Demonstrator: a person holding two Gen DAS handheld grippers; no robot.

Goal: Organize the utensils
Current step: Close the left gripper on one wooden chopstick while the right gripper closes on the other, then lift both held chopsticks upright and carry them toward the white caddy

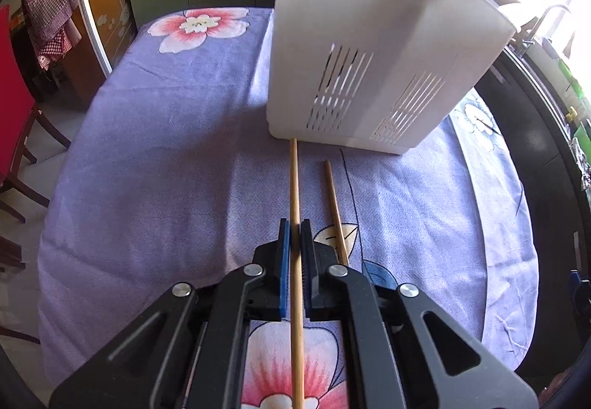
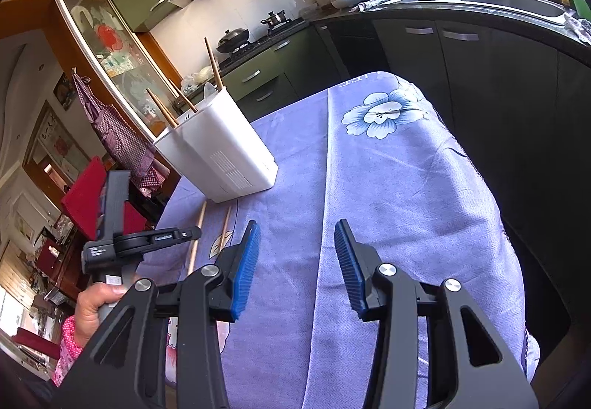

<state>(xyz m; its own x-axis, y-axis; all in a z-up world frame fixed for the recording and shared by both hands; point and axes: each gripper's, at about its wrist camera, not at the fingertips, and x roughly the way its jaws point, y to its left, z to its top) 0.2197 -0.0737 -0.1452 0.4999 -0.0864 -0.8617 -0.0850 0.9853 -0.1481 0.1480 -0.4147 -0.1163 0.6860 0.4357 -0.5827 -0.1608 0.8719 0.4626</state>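
Chopstick (image 1: 294, 184) clamped in L gripper (image 1: 295, 229), no legible labels

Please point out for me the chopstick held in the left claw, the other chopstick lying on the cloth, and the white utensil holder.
held chopstick (image 1: 294, 184), left wrist view, mid shaft.
loose chopstick (image 1: 335, 204), left wrist view, mid shaft.
white utensil holder (image 1: 369, 40), left wrist view, front wall.
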